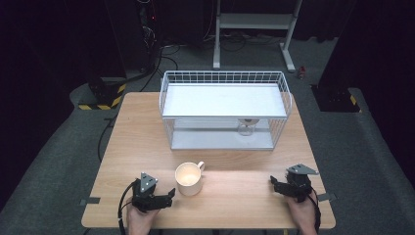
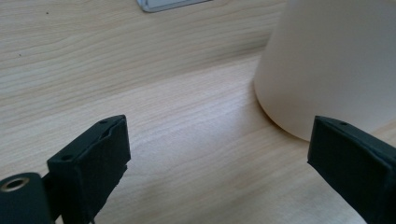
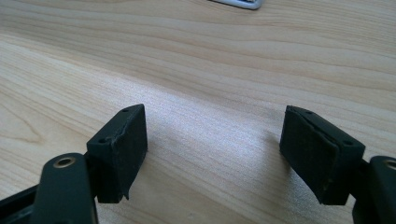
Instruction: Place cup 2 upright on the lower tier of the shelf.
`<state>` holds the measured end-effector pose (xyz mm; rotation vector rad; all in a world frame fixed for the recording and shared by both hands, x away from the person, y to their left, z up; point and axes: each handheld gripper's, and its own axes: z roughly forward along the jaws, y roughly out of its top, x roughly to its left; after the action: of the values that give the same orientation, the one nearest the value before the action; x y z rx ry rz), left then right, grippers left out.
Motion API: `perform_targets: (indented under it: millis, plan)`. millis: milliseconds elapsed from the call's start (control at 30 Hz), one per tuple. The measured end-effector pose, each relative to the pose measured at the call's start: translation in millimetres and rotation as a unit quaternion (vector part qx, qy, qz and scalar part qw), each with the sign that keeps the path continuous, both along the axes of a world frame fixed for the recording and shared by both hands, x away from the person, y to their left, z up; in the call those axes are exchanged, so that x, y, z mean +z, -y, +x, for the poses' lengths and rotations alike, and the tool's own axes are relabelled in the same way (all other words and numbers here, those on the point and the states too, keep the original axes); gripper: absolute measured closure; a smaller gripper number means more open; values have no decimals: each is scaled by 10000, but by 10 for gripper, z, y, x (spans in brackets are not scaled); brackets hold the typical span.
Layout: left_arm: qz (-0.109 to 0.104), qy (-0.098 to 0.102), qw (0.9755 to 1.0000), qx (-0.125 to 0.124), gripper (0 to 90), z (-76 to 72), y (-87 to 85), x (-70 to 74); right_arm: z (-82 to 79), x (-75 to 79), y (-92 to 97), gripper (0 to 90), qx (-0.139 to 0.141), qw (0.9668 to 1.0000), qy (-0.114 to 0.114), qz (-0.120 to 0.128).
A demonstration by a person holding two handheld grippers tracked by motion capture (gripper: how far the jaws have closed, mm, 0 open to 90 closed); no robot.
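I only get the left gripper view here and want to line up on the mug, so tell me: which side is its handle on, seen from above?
Observer: In the high view the mug has its handle pointing toward the far right, away from the left hand-held gripper.
Operator: Is anything inside that wire rack beyond it?
Observer: Yes, a small clear glass stands on the lower level of the white wire rack, toward its right side.
Operator: And my other hand?
Observer: The right hand-held gripper is open over bare wood of the table, with nothing between its jaws.
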<state>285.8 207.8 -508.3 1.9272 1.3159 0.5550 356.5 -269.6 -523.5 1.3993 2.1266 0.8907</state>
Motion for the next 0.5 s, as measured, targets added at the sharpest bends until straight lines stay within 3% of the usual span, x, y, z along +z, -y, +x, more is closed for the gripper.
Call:
perform_targets:
  millis: [500]
  plan:
    - [73, 52, 9995, -319, 26, -96, 238, 8, -1, 0, -1, 233, -2, 10000, 3, -3]
